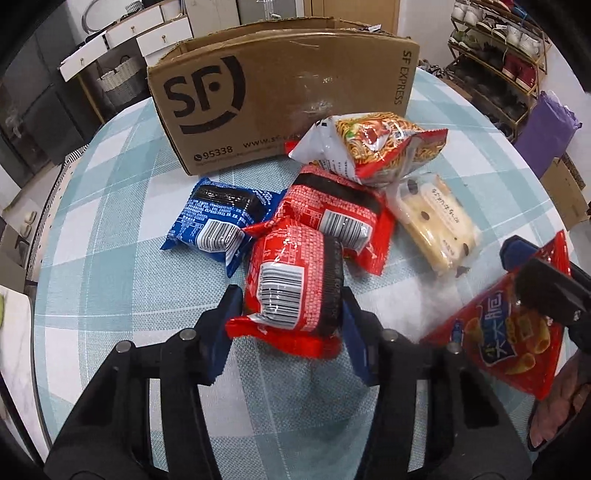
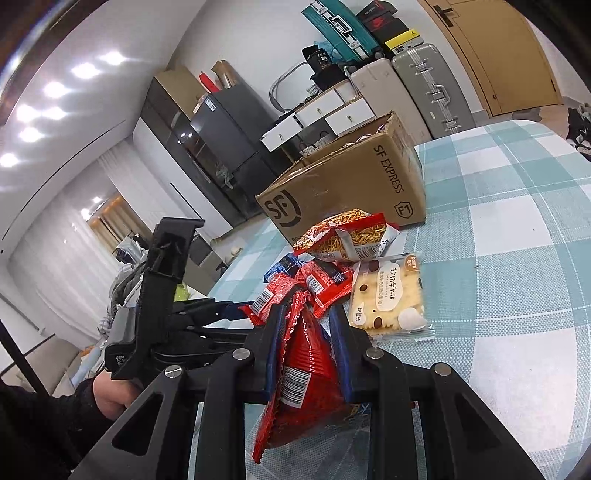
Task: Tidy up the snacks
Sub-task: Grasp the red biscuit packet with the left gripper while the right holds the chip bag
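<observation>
My left gripper [image 1: 290, 291] is shut on a red biscuit pack [image 1: 291, 280] with a barcode, at the near side of the snack pile. My right gripper [image 2: 308, 321] is shut on a red chip bag [image 2: 303, 380], also in the left wrist view [image 1: 513, 332] at right, held above the table. On the table lie a blue biscuit pack [image 1: 218, 218], a second red pack [image 1: 336, 218], a noodle snack bag [image 1: 373, 146] and a cream cracker pack [image 1: 436, 218]. The open SF cardboard box [image 1: 280, 96] stands behind them.
The round table has a teal checked cloth [image 1: 122, 258]. A shoe rack [image 1: 506, 62] and a purple bag [image 1: 546, 129] stand at the right, white drawers [image 1: 129, 33] behind the box. Suitcases [image 2: 428, 88] and a dark cabinet [image 2: 207, 147] line the far wall.
</observation>
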Demonstrator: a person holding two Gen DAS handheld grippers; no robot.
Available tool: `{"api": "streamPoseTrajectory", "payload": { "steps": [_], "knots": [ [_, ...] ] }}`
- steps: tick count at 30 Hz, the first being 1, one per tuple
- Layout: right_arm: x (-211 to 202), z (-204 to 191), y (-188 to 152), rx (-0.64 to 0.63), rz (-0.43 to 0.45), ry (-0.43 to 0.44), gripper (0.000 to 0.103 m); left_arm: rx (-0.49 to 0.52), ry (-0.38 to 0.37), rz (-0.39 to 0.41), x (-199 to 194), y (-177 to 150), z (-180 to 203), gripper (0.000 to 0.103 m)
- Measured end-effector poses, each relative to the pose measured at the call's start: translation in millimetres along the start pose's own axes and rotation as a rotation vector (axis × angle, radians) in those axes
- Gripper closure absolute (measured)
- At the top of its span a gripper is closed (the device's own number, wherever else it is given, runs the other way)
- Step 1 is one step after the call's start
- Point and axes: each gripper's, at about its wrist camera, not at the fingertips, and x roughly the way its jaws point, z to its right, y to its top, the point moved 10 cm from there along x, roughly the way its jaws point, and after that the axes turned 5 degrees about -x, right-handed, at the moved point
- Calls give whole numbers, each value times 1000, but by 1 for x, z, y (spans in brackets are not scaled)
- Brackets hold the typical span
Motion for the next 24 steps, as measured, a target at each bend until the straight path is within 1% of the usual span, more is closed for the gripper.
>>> {"api": "streamPoseTrajectory", "payload": {
  "steps": [2,9,14,19,21,22,24],
  "knots": [
    [0,0,1,2,0,1,78,0,-19,3,-3,-2,0,59],
    [0,-2,2,-3,5,0,78,-39,-58,6,-16,-9,-7,60],
    [0,-4,2,-15,3,1,80,-68,-73,30,-37,-24,-24,60],
    [1,-7,0,-53,-11,-54,82,-90,-86,48,-50,-38,-38,60],
    [1,-8,-2,-62,-38,-62,82,-96,-93,49,-53,-45,-43,60],
    [-3,-8,-1,-77,-31,-93,82,-105,-100,52,-55,-49,-46,60],
    [-8,-8,-4,-91,-40,-117,82,-113,-108,57,-59,-54,-50,60]
  ]
}}
